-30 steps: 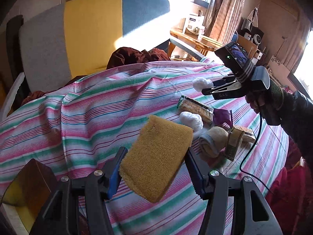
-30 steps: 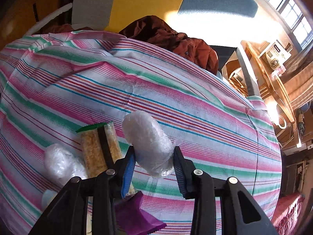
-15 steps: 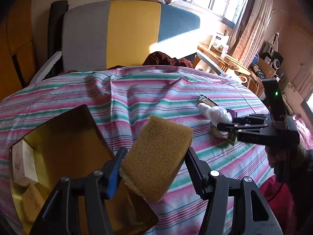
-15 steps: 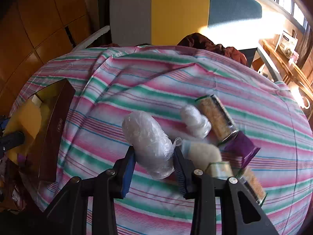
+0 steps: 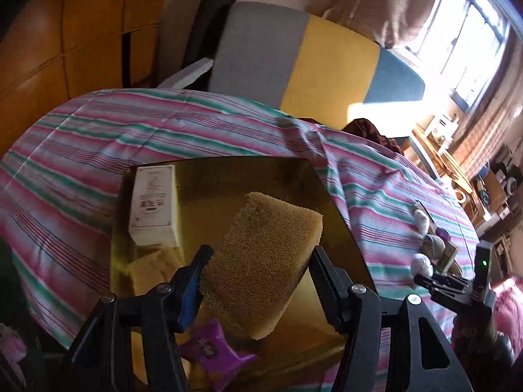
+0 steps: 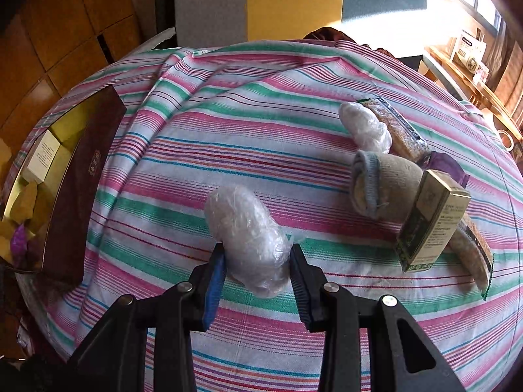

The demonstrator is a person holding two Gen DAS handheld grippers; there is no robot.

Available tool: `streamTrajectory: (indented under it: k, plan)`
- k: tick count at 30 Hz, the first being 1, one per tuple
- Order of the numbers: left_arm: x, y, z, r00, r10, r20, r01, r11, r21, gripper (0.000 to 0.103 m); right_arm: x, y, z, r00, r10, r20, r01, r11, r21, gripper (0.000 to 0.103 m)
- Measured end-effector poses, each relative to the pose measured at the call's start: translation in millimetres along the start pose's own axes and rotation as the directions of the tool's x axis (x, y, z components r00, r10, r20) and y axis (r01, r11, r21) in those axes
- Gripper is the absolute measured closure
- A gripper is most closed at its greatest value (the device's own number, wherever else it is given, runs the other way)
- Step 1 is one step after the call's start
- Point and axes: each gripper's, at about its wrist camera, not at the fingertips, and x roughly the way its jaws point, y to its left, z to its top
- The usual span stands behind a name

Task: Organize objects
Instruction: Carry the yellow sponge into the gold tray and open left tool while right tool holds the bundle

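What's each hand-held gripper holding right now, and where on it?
Left hand-held gripper: the sponge, clamped across its lower sides. Right hand-held gripper: the plastic-wrapped bundle, pinched near its lower end.

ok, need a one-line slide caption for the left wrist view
Left gripper holds a tan sponge above the gold-lined box, which already contains a white carton.

Left gripper (image 5: 258, 272) clamps a tan sponge (image 5: 261, 261) by its two long sides; sponge tilted, held above the open gold-lined box (image 5: 228, 171). Box sits on the striped cloth (image 5: 98, 137). Inside the box: a white carton (image 5: 153, 205) against the far left wall, a yellow sponge piece (image 5: 153, 269) just in front of it, a purple wrapper (image 5: 212, 359) at the near edge. At right, the right gripper (image 5: 428, 281) carries a white plastic-wrapped bundle (image 5: 421, 263). Loose items (image 5: 431, 235) lie clustered beyond it; details too small to tell.
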Motion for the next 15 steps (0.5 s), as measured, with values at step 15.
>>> streamTrajectory:
  k: [15]
  plan:
    - [97.3,29.9,53.7,0.987,0.123,-0.102,-0.132,0.987,-0.088,0.042,6.3,5.4,3.0,1.000,-0.010,0.005,0.010,0.999,-0.039,0.066]
